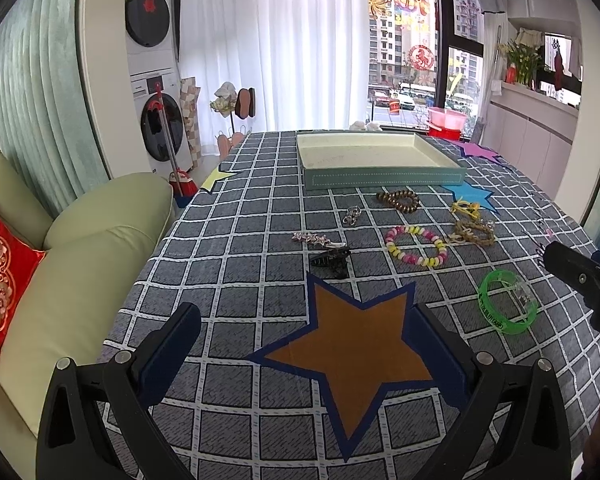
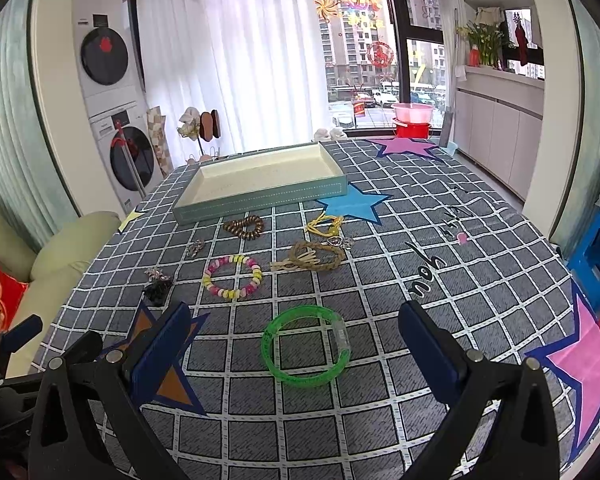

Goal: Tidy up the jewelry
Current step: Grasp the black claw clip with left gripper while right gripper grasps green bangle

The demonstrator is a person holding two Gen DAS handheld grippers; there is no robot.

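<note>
While both grippers (image 1: 306, 344) (image 2: 294, 344) gape wide, empty — 1 tray (image 2: 260, 196), 4 bracelets, 1 green bangle (image 2: 305, 346).

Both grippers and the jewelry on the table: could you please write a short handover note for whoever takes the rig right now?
Left gripper: open, holding nothing, above the orange star.
Right gripper: open, holding nothing, lined up on the green bangle.
Tray: at the far end of the table, nothing in it.
Loose on the cloth: green bangle, pink-yellow bead bracelet, brown bead bracelet, woven rope bracelet, yellow cord piece, black claw clip, star hair clip, small silver piece.
Done: nothing.
Left: move every piece into the tray.
</note>
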